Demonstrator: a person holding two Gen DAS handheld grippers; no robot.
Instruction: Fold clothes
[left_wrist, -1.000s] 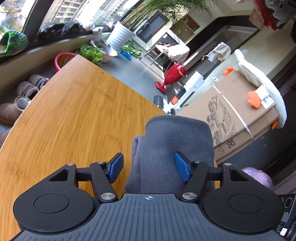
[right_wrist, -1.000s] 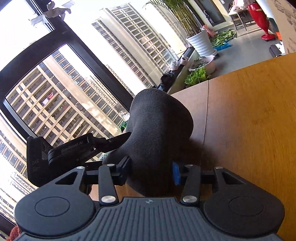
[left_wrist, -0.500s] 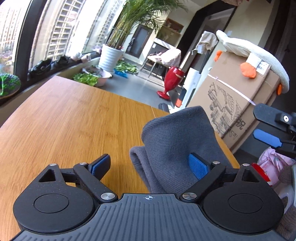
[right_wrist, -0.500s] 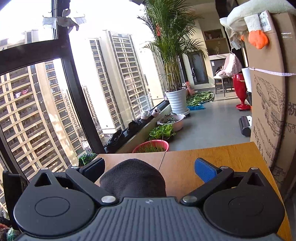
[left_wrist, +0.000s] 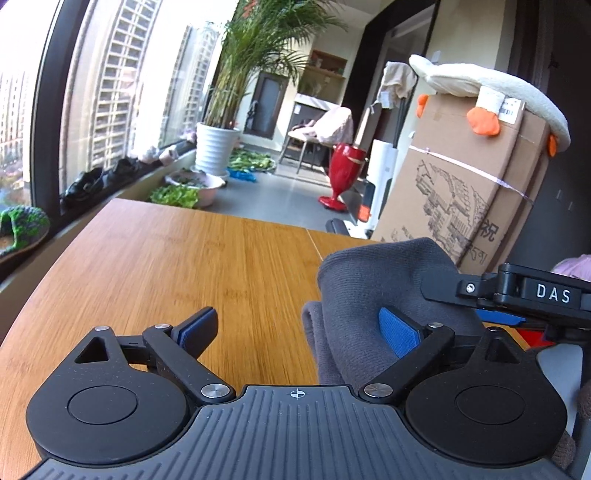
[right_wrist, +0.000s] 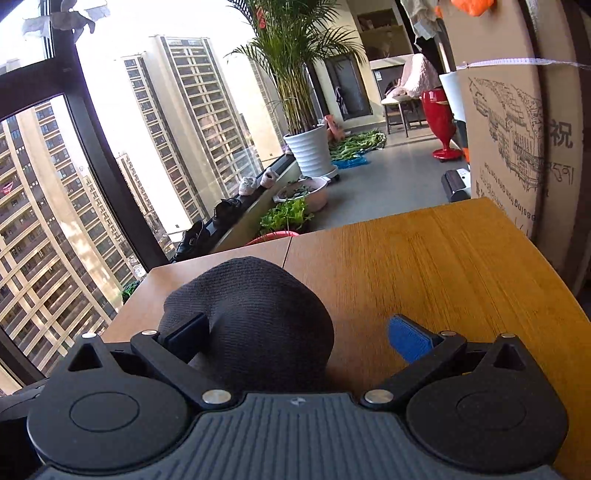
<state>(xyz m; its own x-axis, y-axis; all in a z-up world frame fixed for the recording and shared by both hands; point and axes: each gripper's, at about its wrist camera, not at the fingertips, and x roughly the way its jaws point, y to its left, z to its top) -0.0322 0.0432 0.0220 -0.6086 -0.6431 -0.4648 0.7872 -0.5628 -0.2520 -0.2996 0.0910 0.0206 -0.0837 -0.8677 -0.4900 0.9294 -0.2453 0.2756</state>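
Note:
A dark grey knitted garment (left_wrist: 369, 280) lies folded in a bundle on the wooden table (left_wrist: 184, 266). My left gripper (left_wrist: 295, 317) has its jaws opening wide. Its right pad (left_wrist: 399, 332) is against the bundle's near side and its left pad (left_wrist: 199, 326) stands over bare wood. From the right edge, the right gripper's black finger (left_wrist: 443, 290) reaches onto the bundle. In the right wrist view the garment (right_wrist: 255, 302) sits low between the jaws of my open right gripper (right_wrist: 295, 321), against the left finger (right_wrist: 184, 332) and apart from the blue right pad (right_wrist: 408, 341).
A large cardboard box (left_wrist: 461, 192) with a plush goose (left_wrist: 491, 92) on top stands past the table's far right edge. Beyond the table are a potted palm (left_wrist: 216, 147), a red vase (left_wrist: 343, 173), bowls of greens and a tall window (right_wrist: 92, 166).
Both grippers went from shut on the grey garment to wide open, letting it go. The bundle now rests on the table. My left gripper shifted left of it and rolled level.

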